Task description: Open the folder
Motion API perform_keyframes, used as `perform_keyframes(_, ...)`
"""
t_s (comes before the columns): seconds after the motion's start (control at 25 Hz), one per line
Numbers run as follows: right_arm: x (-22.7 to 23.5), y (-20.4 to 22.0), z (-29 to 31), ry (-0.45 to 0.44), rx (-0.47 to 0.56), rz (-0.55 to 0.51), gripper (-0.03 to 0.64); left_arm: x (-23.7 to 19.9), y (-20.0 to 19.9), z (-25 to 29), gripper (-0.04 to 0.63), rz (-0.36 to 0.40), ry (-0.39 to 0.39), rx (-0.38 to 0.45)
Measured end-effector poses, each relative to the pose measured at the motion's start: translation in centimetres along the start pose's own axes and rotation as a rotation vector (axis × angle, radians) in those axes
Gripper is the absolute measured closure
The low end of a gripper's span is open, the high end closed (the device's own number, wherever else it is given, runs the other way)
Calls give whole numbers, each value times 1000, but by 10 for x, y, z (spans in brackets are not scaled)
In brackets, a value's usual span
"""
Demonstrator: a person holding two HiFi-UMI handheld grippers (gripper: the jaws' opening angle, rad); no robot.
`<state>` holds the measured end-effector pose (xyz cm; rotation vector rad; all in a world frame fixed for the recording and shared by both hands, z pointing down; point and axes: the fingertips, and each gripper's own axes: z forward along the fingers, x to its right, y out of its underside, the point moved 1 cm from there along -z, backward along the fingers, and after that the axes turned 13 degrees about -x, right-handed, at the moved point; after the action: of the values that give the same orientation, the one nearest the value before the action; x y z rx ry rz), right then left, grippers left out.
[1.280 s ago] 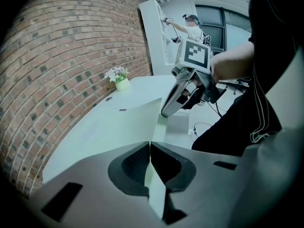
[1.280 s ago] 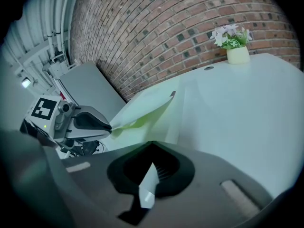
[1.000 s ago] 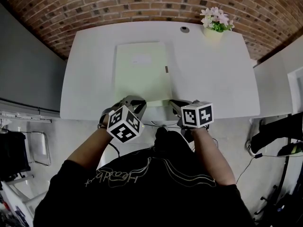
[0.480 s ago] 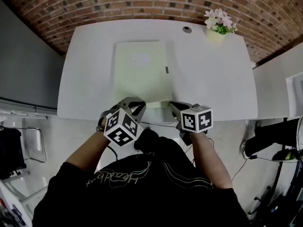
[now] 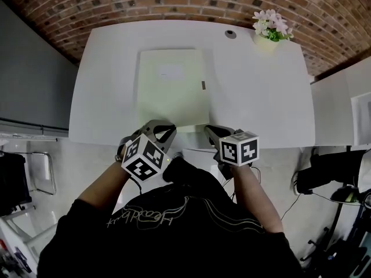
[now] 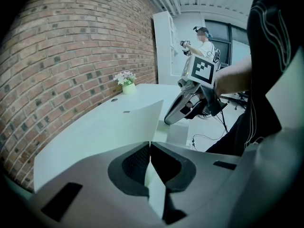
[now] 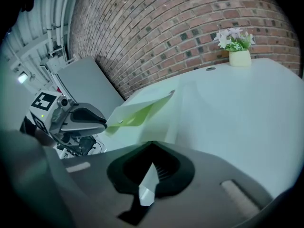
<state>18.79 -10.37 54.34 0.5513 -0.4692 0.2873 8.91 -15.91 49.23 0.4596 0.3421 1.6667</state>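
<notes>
Pale-green folder [image 5: 171, 91] lies on white table [image 5: 255, 97]. Left gripper [image 5: 167, 130] jaws pinch its 6 o'clock edge; right gripper [image 5: 208, 130] jaws pinch its 5 o'clock corner.

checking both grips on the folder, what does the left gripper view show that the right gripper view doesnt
Left gripper view only: the right gripper, and a person far behind. Right gripper view only: the left gripper pinching the folder, cover lifted. Both: brick wall, flower pot, table, and each view's own jaws shut on a folder sheet.
</notes>
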Motion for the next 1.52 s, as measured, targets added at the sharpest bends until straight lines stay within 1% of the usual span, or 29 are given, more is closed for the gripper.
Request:
perform_keyframes(0.16, 5, 0, -2, 3, -5, 4, 615, -5, -5, -9, 583, -33, -1, 35)
perform_keyframes(0.28, 6, -1, -3, 3, 4, 10, 615, -6, -7, -16, 583, -32, 0, 48)
perform_keyframes(0.4, 5, -2, -2, -1, 9, 6, 615, -7, -2, -19, 583, -34, -20, 53)
perform_keyframes(0.72, 5, -4, -3, 3, 52, 1, 615, -12, 3, -35, 581, -71, -85, 92)
perform_keyframes(0.96, 6, -2, -4, 9, 69, -2, 615, -16, 12, -50, 581, -95, -134, 96)
perform_keyframes(1.12, 6, -3, -3, 33, 62, -26, 615, -21, 20, -61, 583, -124, -172, 101)
perform_keyframes(1.32, 6, -3, -3, 80, 51, -66, 615, -26, 29, -73, 584, -177, -203, 109)
perform_keyframes(1.52, 6, -3, -2, 88, 52, -66, 615, -33, 40, -84, 586, -223, -246, 121)
